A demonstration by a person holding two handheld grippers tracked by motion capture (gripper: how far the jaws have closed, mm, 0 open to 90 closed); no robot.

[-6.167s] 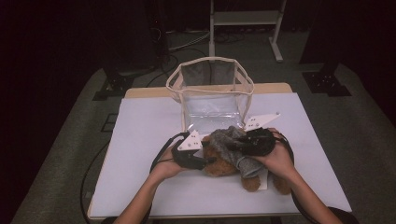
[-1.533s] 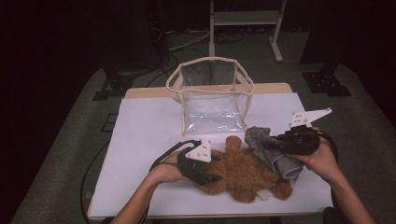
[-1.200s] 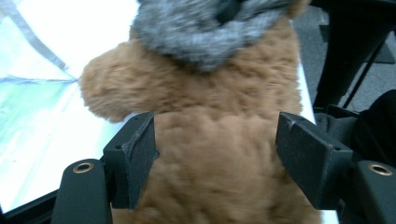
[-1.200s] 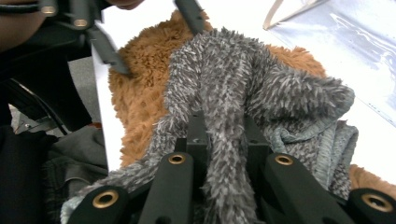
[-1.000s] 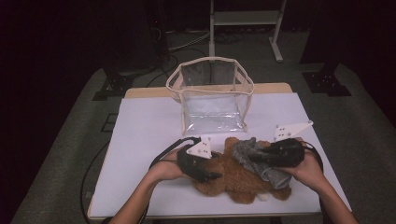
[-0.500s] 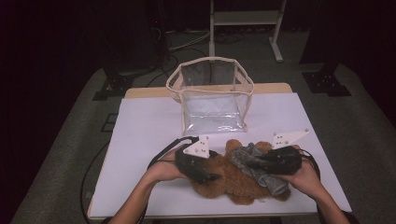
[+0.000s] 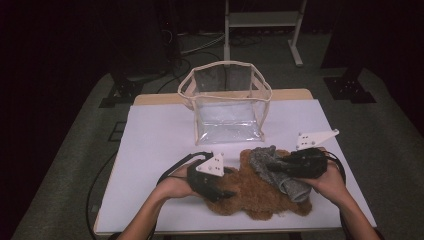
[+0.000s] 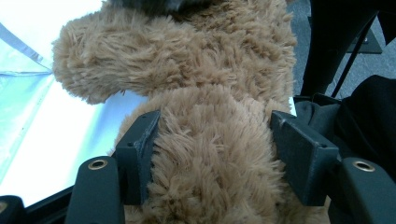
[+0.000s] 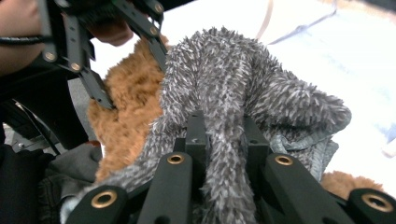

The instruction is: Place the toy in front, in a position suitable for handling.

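Dressing the brown plush toy (image 7: 260,192) in the grey fuzzy garment (image 7: 280,172) looks like the job in hand, so I read the scene around that. The toy lies on the white tabletop (image 7: 160,145), near edge, right of centre, with its long axis running from near-left to far-right. The clear bag (image 7: 227,107) stands open just beyond it, toward the far side.

My left claw (image 7: 220,187) sits at the toy's left end. In the left gripper view its jaws straddle a furry limb or body part (image 8: 210,158), both pads pressed into the pile; the jaws have just been closing after a brief widening, with the plush between them throughout. I take that as a hold on the toy.

My right claw (image 7: 277,167) is clamped on a fold of the garment; in the right gripper view the grey fabric (image 9: 233,116) bunches up between nearly closed jaws and drapes over the toy's far-right part, touching it.

The relation that matters: the garment lies to the right of the left claw, across the toy's upper end, and the right hand (image 7: 330,182) is nearer to it. Judging from this, the next pull should run along the toy's long axis, toward the left claw, while that claw anchors the body. Which opening of the garment faces the toy I cannot tell.
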